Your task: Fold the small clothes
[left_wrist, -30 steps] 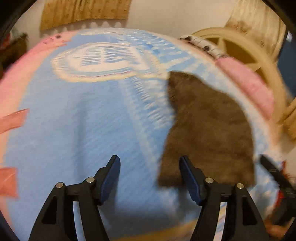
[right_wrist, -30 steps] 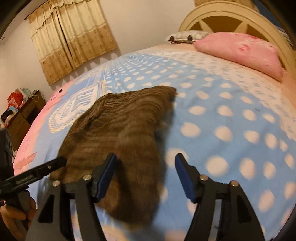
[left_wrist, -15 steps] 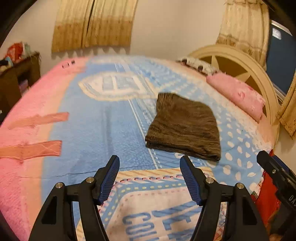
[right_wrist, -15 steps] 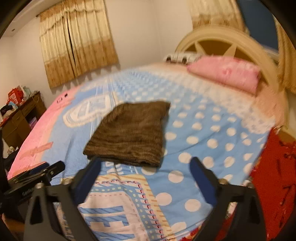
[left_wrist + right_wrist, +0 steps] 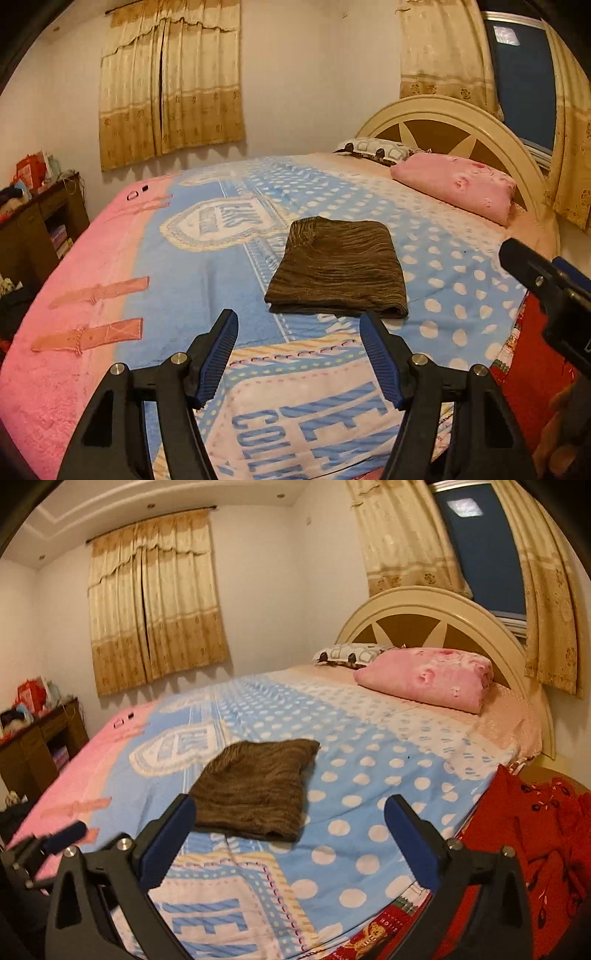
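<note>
A brown knit garment (image 5: pixel 338 269) lies folded into a flat rectangle on the blue polka-dot bedspread (image 5: pixel 461 280); it also shows in the right wrist view (image 5: pixel 255 790). My left gripper (image 5: pixel 299 332) is open and empty, held above the bed just short of the garment's near edge. My right gripper (image 5: pixel 288 812) is open wide and empty, also back from the garment. Each gripper shows at the edge of the other's view.
A pink pillow (image 5: pixel 458 184) and a patterned pillow (image 5: pixel 373 149) lie by the cream headboard (image 5: pixel 424 609). A red cloth (image 5: pixel 524 849) hangs at the bed's right side. A dark wooden dresser (image 5: pixel 33 229) stands at the left. Curtains (image 5: pixel 170 85) cover the far window.
Both grippers have pulled up and back from the garment, which was right at their fingertips a second ago. The garment now lies folded and untouched on the bed.
</note>
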### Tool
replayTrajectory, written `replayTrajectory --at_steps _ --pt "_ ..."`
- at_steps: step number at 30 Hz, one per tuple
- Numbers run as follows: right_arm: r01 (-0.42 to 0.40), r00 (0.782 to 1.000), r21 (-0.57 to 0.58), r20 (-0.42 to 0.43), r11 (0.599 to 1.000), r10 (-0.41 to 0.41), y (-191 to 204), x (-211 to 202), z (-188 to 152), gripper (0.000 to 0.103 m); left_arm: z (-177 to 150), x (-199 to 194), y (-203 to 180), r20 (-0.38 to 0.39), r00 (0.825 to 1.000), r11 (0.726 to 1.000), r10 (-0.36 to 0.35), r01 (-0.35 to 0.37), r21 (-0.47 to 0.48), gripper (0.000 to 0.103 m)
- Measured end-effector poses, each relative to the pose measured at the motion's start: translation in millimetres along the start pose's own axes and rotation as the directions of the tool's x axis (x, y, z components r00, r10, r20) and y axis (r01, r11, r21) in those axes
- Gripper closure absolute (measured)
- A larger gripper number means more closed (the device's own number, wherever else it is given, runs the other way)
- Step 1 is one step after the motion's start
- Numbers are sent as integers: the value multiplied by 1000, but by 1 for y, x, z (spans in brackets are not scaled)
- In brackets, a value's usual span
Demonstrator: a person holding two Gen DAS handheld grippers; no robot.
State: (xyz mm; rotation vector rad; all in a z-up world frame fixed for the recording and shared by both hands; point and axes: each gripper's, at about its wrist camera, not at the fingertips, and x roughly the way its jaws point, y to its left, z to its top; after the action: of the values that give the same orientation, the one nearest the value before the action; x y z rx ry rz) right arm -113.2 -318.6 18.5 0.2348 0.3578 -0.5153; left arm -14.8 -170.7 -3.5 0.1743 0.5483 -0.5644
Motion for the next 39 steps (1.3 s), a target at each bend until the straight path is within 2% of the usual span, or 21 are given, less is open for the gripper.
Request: replayTrajectory --at_steps 9,15,34,39 --pt "43 998 21 40 999 -44 -1 -6 -3 0 1 -2 -7 -3 1000 1000 17 -17 20 32" --pt "32 996 72 82 997 -37 -9 -13 -1 0 5 -8 -10 25 999 998 45 -46 47 32" --pt "39 995 74 93 997 -46 -9 -12 -2 0 9 -11 -10 23 997 997 74 -75 36 31" --pt "43 993 70 111 997 -50 -8 -15 -2 0 8 -11 -12 28 994 993 109 -110 44 31"
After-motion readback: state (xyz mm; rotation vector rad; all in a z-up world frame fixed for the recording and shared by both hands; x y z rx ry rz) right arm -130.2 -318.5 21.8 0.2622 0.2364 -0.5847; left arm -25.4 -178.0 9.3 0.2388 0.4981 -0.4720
